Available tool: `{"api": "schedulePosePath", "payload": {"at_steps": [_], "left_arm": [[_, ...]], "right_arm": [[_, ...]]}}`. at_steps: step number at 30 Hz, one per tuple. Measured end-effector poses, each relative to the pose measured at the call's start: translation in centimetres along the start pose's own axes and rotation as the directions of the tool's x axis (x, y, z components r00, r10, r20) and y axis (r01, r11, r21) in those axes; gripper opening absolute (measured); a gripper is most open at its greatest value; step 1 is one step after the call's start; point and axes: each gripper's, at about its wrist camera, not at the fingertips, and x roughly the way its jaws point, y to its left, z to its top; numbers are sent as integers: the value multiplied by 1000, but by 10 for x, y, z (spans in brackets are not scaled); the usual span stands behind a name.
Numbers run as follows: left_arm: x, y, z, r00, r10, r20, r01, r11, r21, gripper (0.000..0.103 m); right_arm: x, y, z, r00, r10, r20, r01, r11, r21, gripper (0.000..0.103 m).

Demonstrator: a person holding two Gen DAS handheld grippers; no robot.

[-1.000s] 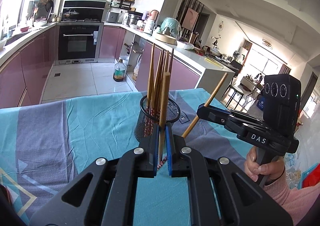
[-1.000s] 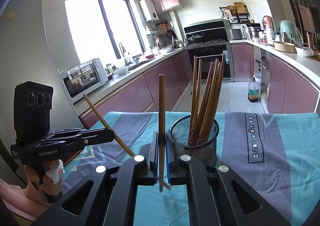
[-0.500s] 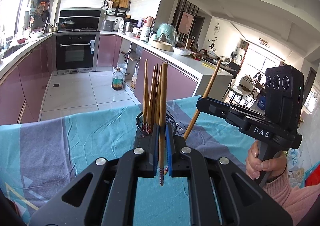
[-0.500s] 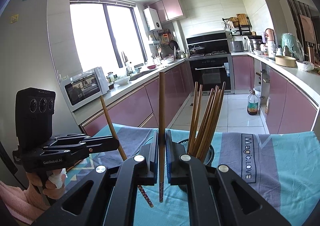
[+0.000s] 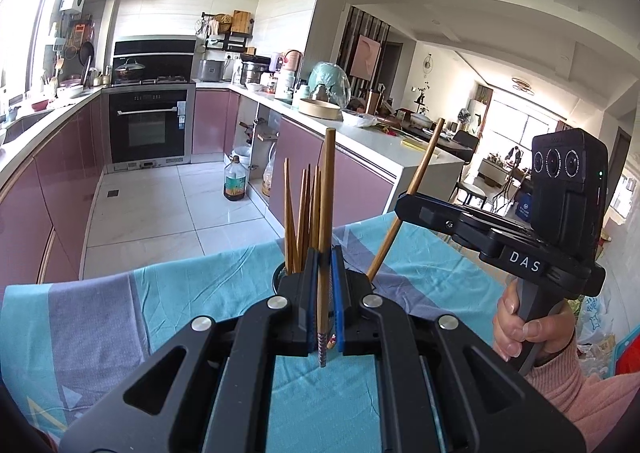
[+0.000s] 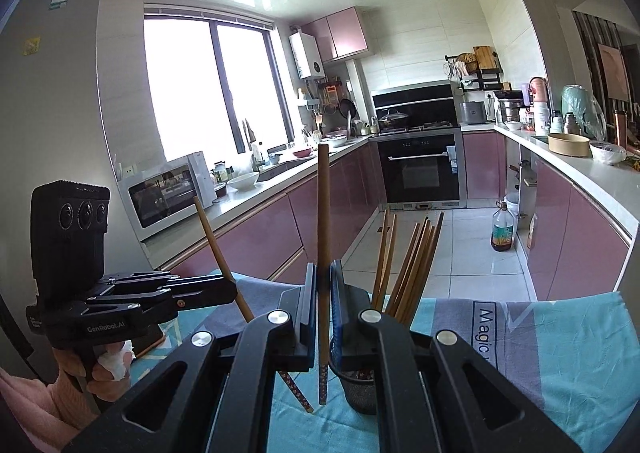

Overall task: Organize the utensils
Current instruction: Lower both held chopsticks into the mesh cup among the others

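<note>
Through the left wrist view, our left claw (image 5: 324,309) is clamped narrow on one chopstick (image 5: 326,221), which stands nearly upright between the blue pads with its patterned tip hanging just below them, clear of the teal cloth (image 5: 180,293) on the counter. Directly beyond the claw sits the mesh holder (image 5: 280,277), mostly hidden by the fingers, with a bundle of chopsticks (image 5: 302,213) rising out of it. Off to the right of the claw, our right claw (image 5: 404,205) grips a second chopstick (image 5: 416,193) that leans away from us.

Through the right wrist view, that right claw (image 6: 322,313) is likewise pinched tight on its chopstick (image 6: 323,221), upright, tip dangling below the pads. The mesh holder (image 6: 360,389) lies just right of and below the claw, its chopsticks (image 6: 412,261) fanning toward the right. To the left of the claw, the left claw (image 6: 228,291) carries its stick (image 6: 218,237) at a slant.

We judge the step in hand to be dropping both sticks into the holder. To do it well, we should bring each tip above the rim before lowering, keep the sticks vertical so they slip between those already standing, take one side at a time to avoid crossing, and release only once the tip is well inside.
</note>
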Motion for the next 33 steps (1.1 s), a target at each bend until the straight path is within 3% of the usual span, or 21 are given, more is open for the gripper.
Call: {"api": "schedulePosePath", "payload": {"at_steps": [20, 33], "left_arm": [[-1, -4, 23, 998, 17, 59, -19, 1000, 23, 7], [5, -3, 20, 997, 48, 57, -49, 999, 9, 7]], "right_arm": [[7, -14, 23, 999, -17, 39, 18, 1000, -17, 5], [19, -17, 18, 999, -47, 28, 47, 999, -3, 5]]}}
